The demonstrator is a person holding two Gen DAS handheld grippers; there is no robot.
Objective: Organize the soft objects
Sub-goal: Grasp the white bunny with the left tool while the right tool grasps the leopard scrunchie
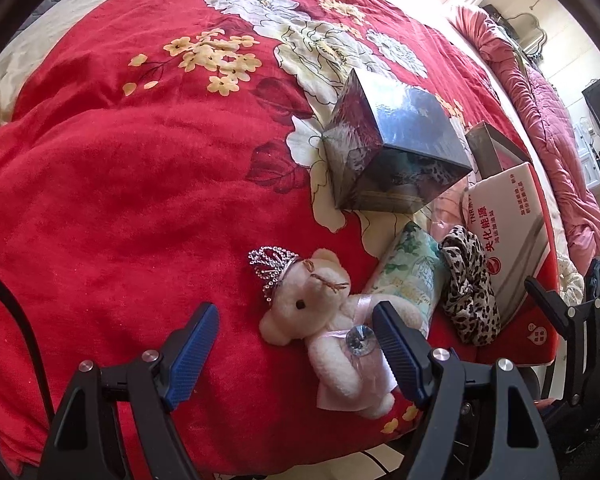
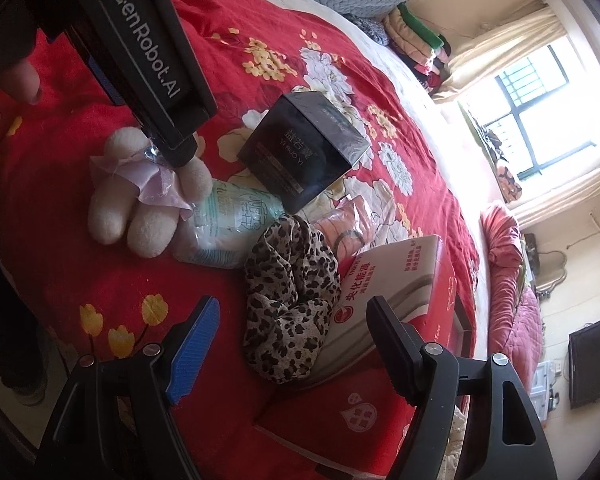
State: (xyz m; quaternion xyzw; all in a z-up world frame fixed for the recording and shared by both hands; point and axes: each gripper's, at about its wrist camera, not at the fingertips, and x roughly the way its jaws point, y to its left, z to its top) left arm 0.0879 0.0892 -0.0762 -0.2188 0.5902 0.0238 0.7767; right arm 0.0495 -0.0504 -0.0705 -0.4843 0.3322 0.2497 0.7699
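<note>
A cream teddy bear (image 1: 332, 320) with a silver crown and pink ribbon lies on the red floral quilt (image 1: 120, 180). My left gripper (image 1: 296, 344) is open, its right finger over the bear's body. The bear (image 2: 148, 196) also shows in the right wrist view, under the left gripper's finger. Beside it lie a green tissue pack (image 1: 412, 276), also in the right view (image 2: 228, 224), and a leopard-print scarf (image 1: 472, 292). My right gripper (image 2: 292, 340) is open just above the scarf (image 2: 288, 296).
A dark glossy box (image 1: 392, 152) stands on the quilt behind the soft things, also seen in the right view (image 2: 304, 152). A white and red flat box (image 2: 396, 292) lies right of the scarf. A pink item in plastic (image 2: 352, 220) sits behind it. A pink bedspread (image 2: 508, 280) lies beyond.
</note>
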